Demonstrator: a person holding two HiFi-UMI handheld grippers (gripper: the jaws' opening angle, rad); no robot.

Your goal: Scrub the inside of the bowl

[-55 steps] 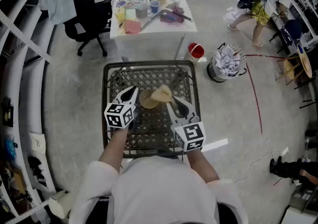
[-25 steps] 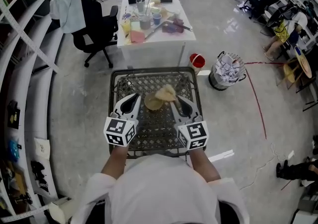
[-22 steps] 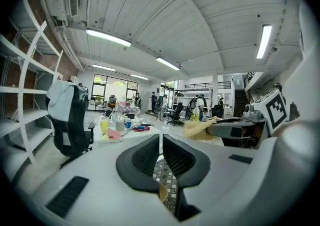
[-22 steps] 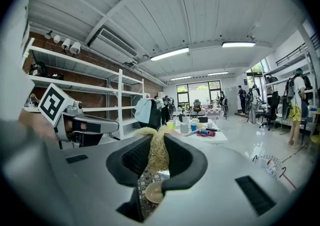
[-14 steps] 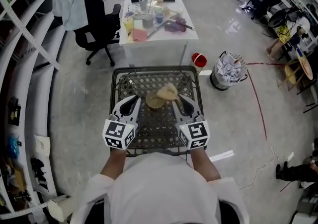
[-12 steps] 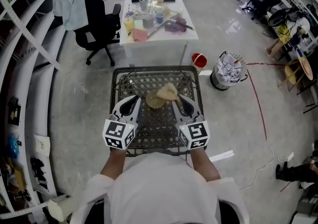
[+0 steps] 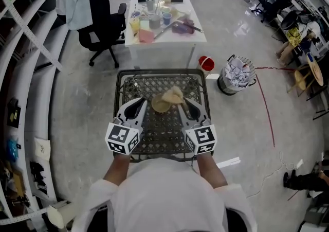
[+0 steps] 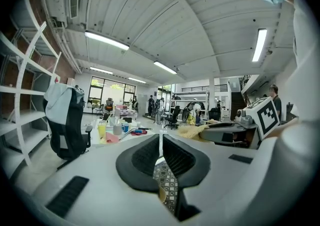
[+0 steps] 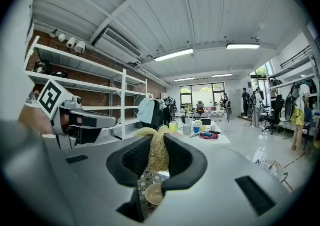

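A small tan bowl [image 7: 158,106] sits on the black mesh table [image 7: 119,79]. In the right gripper view the bowl [image 9: 154,193] shows below the jaws. My right gripper [image 7: 184,101] is shut on a tan fibrous scrubber [image 7: 173,95], which hangs over the bowl's right rim. The scrubber [image 9: 158,157] fills the gap between the right gripper's [image 9: 159,140] jaws. My left gripper [image 7: 140,101] hovers just left of the bowl. In its own view the left gripper [image 8: 161,137] has its jaws shut with nothing between them, and a sliver of the bowl [image 8: 161,195] shows beneath.
Beyond the mesh table stands a white table [image 7: 177,33] crowded with cups and cloths. A black office chair [image 7: 100,17] draped with a cloth is at its left. A red bucket [image 7: 206,64] and a bin of crumpled paper [image 7: 235,73] stand to the right. Shelving runs along the left.
Only the head view has shifted a little. Both grippers, the scrubber and the bowl keep their places.
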